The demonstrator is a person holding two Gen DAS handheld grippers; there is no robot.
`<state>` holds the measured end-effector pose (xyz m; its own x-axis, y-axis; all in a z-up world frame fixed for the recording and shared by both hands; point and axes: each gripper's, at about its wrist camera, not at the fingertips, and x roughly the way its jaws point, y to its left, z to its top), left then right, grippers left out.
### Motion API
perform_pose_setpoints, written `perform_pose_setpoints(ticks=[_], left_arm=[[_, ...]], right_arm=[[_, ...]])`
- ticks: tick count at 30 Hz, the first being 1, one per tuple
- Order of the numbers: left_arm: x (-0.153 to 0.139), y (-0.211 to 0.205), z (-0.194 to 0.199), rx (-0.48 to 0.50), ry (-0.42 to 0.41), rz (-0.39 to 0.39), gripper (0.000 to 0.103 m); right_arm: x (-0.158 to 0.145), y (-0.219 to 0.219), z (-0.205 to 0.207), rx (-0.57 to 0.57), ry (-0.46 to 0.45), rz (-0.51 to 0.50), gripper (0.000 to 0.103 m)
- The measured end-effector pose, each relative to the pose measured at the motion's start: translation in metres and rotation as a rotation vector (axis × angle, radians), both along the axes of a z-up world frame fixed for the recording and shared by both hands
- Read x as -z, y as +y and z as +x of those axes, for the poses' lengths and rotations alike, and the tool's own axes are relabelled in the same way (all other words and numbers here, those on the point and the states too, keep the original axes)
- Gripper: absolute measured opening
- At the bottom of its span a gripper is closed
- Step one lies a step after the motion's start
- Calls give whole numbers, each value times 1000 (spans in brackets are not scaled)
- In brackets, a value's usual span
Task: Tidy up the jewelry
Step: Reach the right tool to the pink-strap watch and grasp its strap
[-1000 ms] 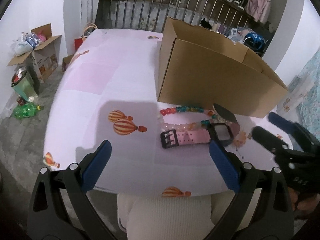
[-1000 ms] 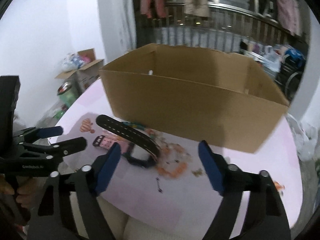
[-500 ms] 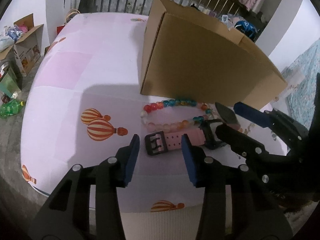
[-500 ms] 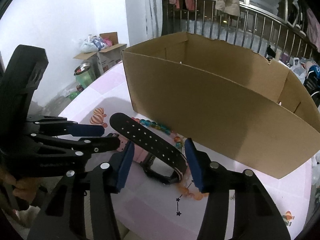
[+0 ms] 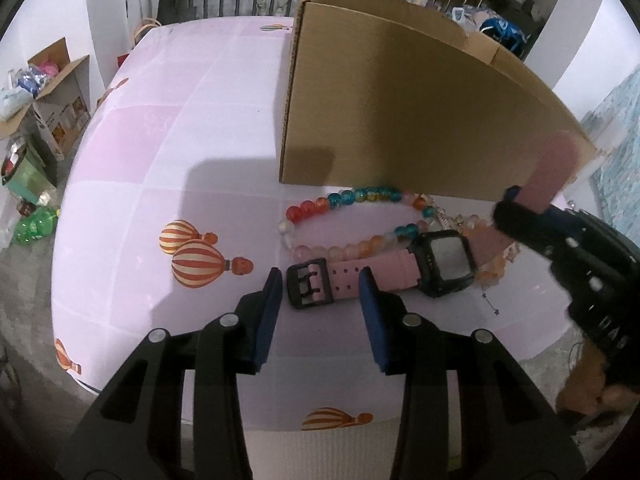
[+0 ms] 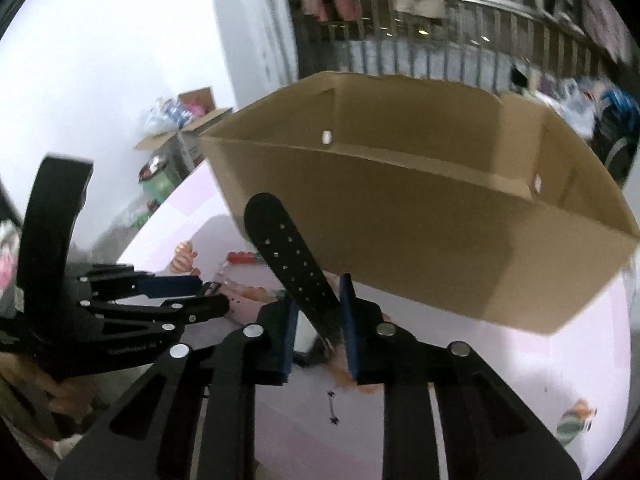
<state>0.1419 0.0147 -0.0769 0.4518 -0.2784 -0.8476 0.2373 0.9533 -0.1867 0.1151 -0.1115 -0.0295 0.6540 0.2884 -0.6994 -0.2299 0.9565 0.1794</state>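
A pink-strapped watch point(image 5: 384, 268) with a black case and buckle lies on the tablecloth in front of the cardboard box point(image 5: 420, 120). My left gripper point(image 5: 322, 294) is open, its fingers straddling the buckle end without closing on it. My right gripper point(image 6: 318, 320) is shut on the watch's other strap point(image 6: 292, 264), which sticks up with its black holed side toward the right wrist camera. A bracelet of coloured beads point(image 5: 352, 216) lies just behind the watch. The right gripper also shows in the left wrist view point(image 5: 520, 216), gripping the raised strap.
The open box point(image 6: 420, 208) fills the back of the table. An orange bead piece point(image 5: 492, 264) and a small dark pin point(image 6: 332, 412) lie by the watch. The table's front edge point(image 5: 280, 420) is close below my left gripper. Boxes and bottles point(image 5: 36, 128) stand on the floor at left.
Both grippers have narrowed and come in on the watch. The right one has closed on the upright strap. The left one has moved up to the buckle end.
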Motion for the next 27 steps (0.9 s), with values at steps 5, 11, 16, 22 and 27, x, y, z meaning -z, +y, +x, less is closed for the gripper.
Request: perform_pose_setpoints(ticks=[5, 11, 16, 22, 27], left_arm=[[-2, -5, 1, -20, 16, 30, 37], [-5, -1, 8, -67, 64, -34, 36], [-5, 1, 15, -96, 84, -59, 43], [-4, -16, 13, -131, 54, 67, 33], [-4, -19, 13, -146, 53, 109, 24]], right_arm=[[17, -19, -1, 46, 59, 86, 9], [23, -23, -2, 37, 55, 136, 5], [29, -26, 0, 25, 57, 170, 5], [36, -31, 0, 22, 64, 205, 5], [39, -35, -2, 15, 64, 228, 5]])
